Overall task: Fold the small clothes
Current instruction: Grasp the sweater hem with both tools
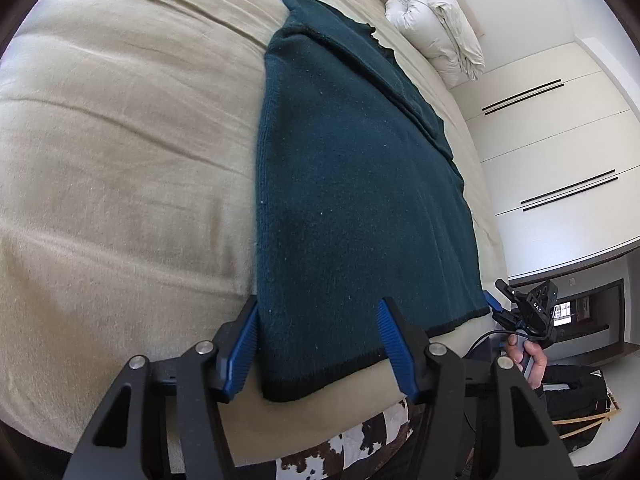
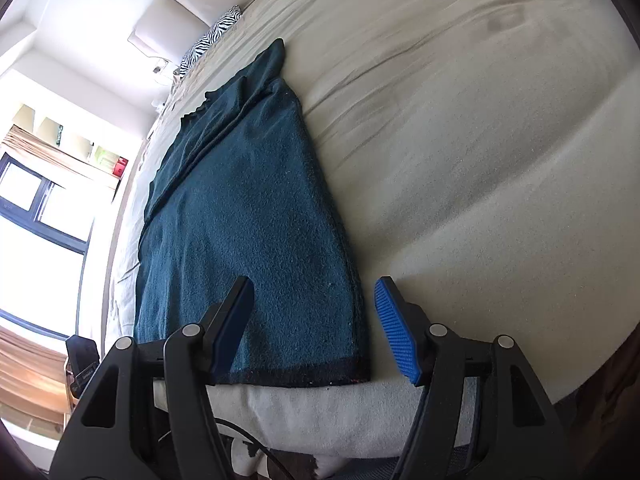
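A dark teal knit garment (image 1: 352, 184) lies flat lengthwise on the beige bed (image 1: 120, 152), its black-trimmed hem at the near edge and a sleeve folded over its far side. My left gripper (image 1: 318, 312) is open, its blue pads straddling the hem's left corner, holding nothing. In the right wrist view the same garment (image 2: 248, 216) lies on the bed (image 2: 480, 160). My right gripper (image 2: 314, 292) is open over the hem's right corner, empty. It also shows in the left wrist view (image 1: 528, 312), held in a hand at the garment's right corner.
A rolled white duvet (image 1: 436, 28) sits at the bed's far right by white wardrobe doors (image 1: 560, 152). A zebra-print pillow (image 2: 208, 40) lies near the headboard. A window (image 2: 36, 208) is at left. A cowhide rug (image 1: 344, 448) lies below the bed edge.
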`<act>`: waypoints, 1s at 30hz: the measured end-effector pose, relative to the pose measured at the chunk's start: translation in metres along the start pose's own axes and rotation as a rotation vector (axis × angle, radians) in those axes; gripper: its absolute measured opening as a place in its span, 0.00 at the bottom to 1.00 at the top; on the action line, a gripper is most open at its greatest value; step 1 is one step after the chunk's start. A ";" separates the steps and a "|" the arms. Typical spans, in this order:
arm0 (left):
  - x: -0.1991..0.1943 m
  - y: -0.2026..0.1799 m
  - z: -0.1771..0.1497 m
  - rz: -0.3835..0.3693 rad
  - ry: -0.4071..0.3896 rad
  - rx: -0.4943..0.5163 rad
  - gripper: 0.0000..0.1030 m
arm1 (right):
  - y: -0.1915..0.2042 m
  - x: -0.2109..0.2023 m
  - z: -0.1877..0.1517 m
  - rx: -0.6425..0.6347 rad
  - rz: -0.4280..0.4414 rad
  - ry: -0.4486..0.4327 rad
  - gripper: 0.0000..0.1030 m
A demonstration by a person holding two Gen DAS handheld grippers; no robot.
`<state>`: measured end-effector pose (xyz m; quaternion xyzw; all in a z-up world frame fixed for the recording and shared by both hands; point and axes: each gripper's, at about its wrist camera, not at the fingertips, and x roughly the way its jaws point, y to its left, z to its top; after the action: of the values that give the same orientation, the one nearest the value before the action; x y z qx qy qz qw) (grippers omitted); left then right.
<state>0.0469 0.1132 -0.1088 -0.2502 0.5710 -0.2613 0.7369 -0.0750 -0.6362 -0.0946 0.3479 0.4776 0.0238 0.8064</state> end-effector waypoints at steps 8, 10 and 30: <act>0.000 0.006 -0.004 0.000 0.043 -0.030 0.49 | -0.010 -0.015 -0.001 0.033 0.010 0.005 0.61; 0.000 0.007 -0.005 -0.004 0.043 -0.036 0.48 | -0.015 -0.019 0.000 0.053 0.006 0.001 0.61; 0.003 0.011 -0.009 0.011 0.059 -0.052 0.08 | -0.022 0.005 -0.001 0.061 0.022 0.176 0.33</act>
<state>0.0401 0.1191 -0.1201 -0.2585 0.6006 -0.2494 0.7143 -0.0798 -0.6507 -0.1118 0.3740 0.5432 0.0488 0.7501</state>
